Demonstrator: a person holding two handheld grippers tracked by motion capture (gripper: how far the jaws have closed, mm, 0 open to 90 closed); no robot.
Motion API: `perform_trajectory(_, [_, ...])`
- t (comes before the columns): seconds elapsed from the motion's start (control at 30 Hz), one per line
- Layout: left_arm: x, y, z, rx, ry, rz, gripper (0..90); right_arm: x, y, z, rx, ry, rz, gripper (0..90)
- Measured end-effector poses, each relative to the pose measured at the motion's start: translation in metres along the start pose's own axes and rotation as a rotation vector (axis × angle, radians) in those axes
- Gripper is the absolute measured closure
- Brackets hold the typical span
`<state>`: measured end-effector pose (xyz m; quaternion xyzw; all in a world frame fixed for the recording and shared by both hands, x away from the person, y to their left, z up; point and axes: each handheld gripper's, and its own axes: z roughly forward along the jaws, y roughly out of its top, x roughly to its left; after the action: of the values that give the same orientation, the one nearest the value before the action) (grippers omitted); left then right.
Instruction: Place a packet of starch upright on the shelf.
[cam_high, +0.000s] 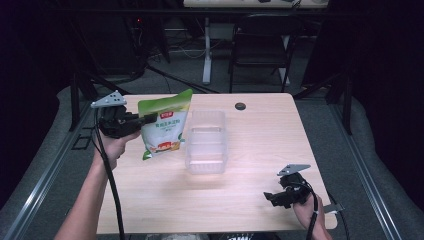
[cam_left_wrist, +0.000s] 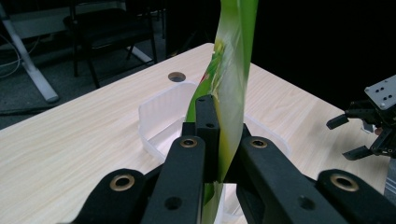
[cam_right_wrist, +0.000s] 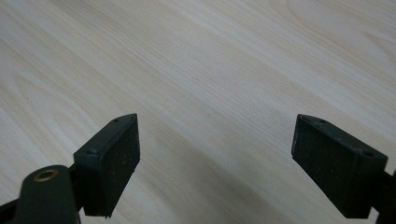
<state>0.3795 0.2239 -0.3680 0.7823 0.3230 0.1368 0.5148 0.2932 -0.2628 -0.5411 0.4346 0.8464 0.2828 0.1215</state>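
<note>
From the high view, my left gripper (cam_high: 148, 119) is clamping a green pouch (cam_high: 164, 127) upright near the tabletop's (cam_high: 260, 150) far-left corner, just beside a clear plastic tub (cam_high: 206, 142); my right gripper (cam_high: 270, 196) is resting by the near-right corner. Along the left gripper view, black jaws are pinching the pouch (cam_left_wrist: 229, 84) above the tub (cam_left_wrist: 159, 119). Through the right gripper view, the jaws are gaping wide over bare wood (cam_right_wrist: 210, 70).

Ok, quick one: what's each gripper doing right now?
Left gripper: shut on the green pouch, held above the table.
Right gripper: open, holding nothing, over bare table.
</note>
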Motion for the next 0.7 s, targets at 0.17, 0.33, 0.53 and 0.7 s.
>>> perform_trajectory(0.17, [-0.006,0.004,0.006,-0.004,-0.028,0.01,89.9,0.0,0.0,0.0,0.005,-0.011,-0.005,14.9])
perform_trajectory(0.33, [-0.01,0.006,0.012,-0.001,-0.045,0.021,89.9,0.0,0.0,0.0,-0.002,-0.004,0.001,14.9])
perform_trajectory(0.53, [-0.017,0.007,0.027,0.019,-0.08,0.042,89.9,0.0,0.001,0.001,0.009,0.006,-0.002,15.0])
perform_trajectory(0.7, [-0.021,0.006,0.041,0.037,-0.111,0.049,89.9,0.0,0.001,0.002,0.016,0.015,-0.002,14.9])
